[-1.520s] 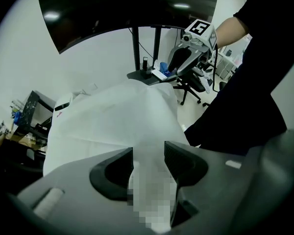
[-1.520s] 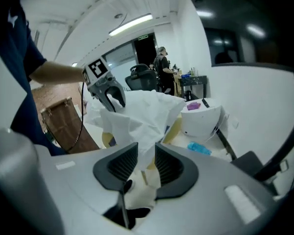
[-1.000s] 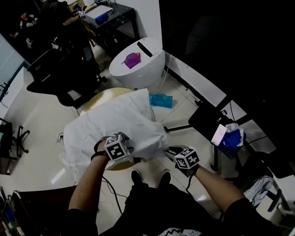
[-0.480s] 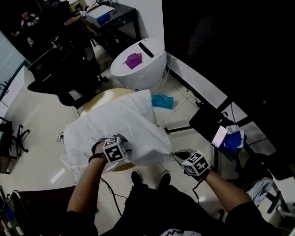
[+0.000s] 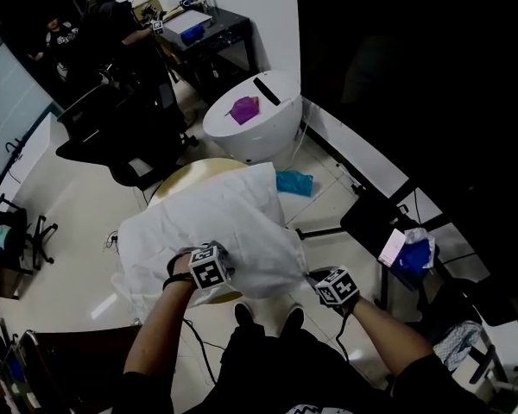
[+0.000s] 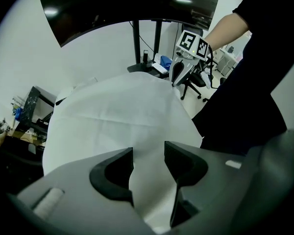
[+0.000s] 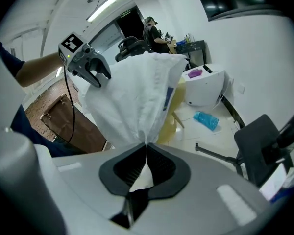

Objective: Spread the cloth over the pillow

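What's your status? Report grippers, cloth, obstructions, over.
Right gripper shut on the cloth. Left gripper jaws apart, cloth between them, grip unclear. Cloth heaped over yellow round table. Nothing lying on the cloth.

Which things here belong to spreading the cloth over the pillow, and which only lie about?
Job: white cloth, pillow beneath it, yellow table, left hand-held gripper, right hand-held gripper.
Lying about: purple item, blue bag, office chair, blue bundle.

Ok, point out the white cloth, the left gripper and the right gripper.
white cloth [image 5: 242, 222], head view, middle of its top face.
left gripper [image 6: 148, 156], left gripper view, between its fingers.
right gripper [image 7: 146, 145], right gripper view, where its fingers pinch the cloth.
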Tool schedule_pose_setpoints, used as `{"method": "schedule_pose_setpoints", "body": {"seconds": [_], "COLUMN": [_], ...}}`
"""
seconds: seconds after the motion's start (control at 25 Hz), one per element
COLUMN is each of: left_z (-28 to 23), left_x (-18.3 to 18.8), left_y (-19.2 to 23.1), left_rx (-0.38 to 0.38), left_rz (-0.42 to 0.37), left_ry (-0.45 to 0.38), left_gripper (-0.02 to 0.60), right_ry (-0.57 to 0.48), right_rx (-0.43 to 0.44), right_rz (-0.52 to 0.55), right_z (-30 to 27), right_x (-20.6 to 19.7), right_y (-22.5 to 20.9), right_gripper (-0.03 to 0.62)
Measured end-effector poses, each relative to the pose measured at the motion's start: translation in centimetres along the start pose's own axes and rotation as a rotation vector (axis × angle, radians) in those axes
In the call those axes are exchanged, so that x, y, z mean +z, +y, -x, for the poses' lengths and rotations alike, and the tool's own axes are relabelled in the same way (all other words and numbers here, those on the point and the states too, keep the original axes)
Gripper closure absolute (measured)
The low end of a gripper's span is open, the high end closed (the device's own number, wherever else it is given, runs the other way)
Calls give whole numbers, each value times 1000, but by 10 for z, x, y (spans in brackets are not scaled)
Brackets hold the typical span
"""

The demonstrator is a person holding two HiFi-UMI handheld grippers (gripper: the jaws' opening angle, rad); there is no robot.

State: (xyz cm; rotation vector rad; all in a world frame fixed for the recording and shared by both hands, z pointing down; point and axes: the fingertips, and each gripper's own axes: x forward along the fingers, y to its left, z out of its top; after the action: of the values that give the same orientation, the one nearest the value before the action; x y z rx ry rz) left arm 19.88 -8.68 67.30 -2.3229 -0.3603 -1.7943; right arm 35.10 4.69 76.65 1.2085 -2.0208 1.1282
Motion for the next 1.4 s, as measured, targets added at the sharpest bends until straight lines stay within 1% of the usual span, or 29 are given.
{"method": "schedule_pose_setpoints", "body": {"seconds": [0.12, 0.32, 0.44, 0.56, 0.68, 0.76, 0.88, 0.96, 1.04, 1.12, 1.4], "left_z": [1, 1, 3, 6, 12, 18, 31, 38, 41, 39, 23], "left_x": [-2, -3, -4, -6, -4, 0, 16, 29, 39, 47, 60], "left_y": [3, 3, 4, 3, 1, -1, -4, -7, -4, 4, 24], "left_rx": [9, -2, -5, -10, -4, 2, 17, 26, 41, 63, 103], "left_rz": [3, -23, -51, -63, -98, -125, -150, -162, -157, -132, -12], "left_ry": [-10, -42, -69, -100, -126, -144, -179, -208, -232, -247, -263], "left_gripper": [390, 390, 390, 390, 390, 390, 391, 390, 390, 390, 390], "right_ry": [-10, -21, -73, -149, -251, -310, -349, -341, -323, -303, -243], "right_rx": [-12, -67, -115, -162, -207, -214, -202, -191, -181, -158, -30], "right_rz": [4, -2, -27, -16, -17, -36, -57, -57, -34, -16, -57], "right_z": [1, 13, 34, 66, 96, 105, 104, 94, 78, 59, 0], "right_x": [5, 11, 26, 53, 98, 130, 165, 182, 199, 213, 247], "right_y": [-3, -17, -23, -19, -23, -29, -40, -49, -56, -63, -88], "right_gripper": [565, 482, 479, 479, 479, 479, 479, 479, 479, 479, 479]}}
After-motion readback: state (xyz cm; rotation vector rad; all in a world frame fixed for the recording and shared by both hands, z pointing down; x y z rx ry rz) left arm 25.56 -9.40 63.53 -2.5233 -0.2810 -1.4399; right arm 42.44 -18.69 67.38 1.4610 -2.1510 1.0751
